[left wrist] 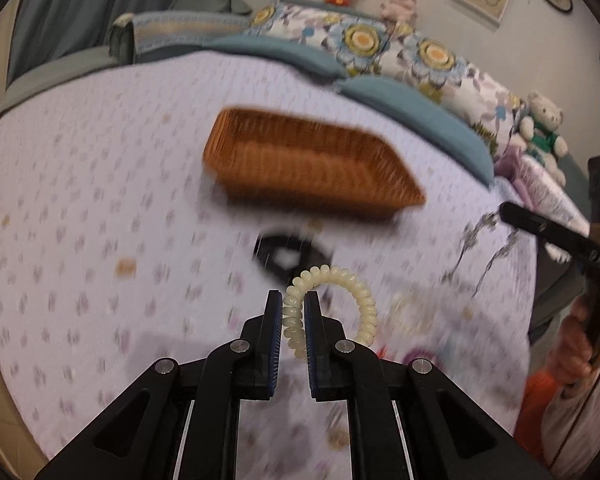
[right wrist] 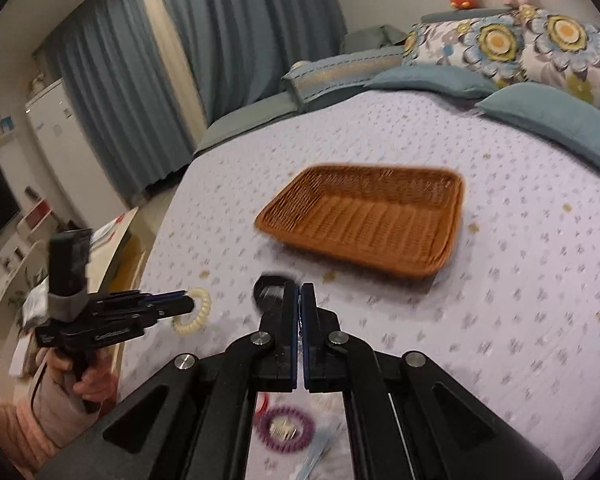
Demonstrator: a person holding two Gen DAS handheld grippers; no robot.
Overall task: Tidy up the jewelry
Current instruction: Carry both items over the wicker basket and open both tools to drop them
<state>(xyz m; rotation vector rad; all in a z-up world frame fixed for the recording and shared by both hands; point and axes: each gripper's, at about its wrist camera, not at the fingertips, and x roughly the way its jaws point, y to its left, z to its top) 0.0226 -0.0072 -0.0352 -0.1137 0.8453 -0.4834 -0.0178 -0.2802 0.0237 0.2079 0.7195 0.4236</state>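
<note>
My left gripper (left wrist: 294, 296) is shut on a cream spiral bracelet (left wrist: 364, 300), which loops out to the right of the fingers above the bedspread. In the right wrist view the left gripper (right wrist: 190, 300) shows at the left with the same bracelet (right wrist: 198, 320) at its tip. My right gripper (right wrist: 300, 288) is shut, and in the left wrist view its tip (left wrist: 502, 210) pinches a thin silver chain (left wrist: 470, 236) that dangles in two strands. An empty orange wicker basket (left wrist: 312, 164) (right wrist: 364, 220) lies on the bed beyond both grippers.
A black ring-shaped piece (left wrist: 288, 256) (right wrist: 268, 284) lies on the bedspread in front of the basket. A purple spiral band (right wrist: 286, 428) lies under the right gripper. Blue and floral pillows (right wrist: 500, 44) line the bed's head. The bed's left edge (right wrist: 156, 248) drops toward a low table.
</note>
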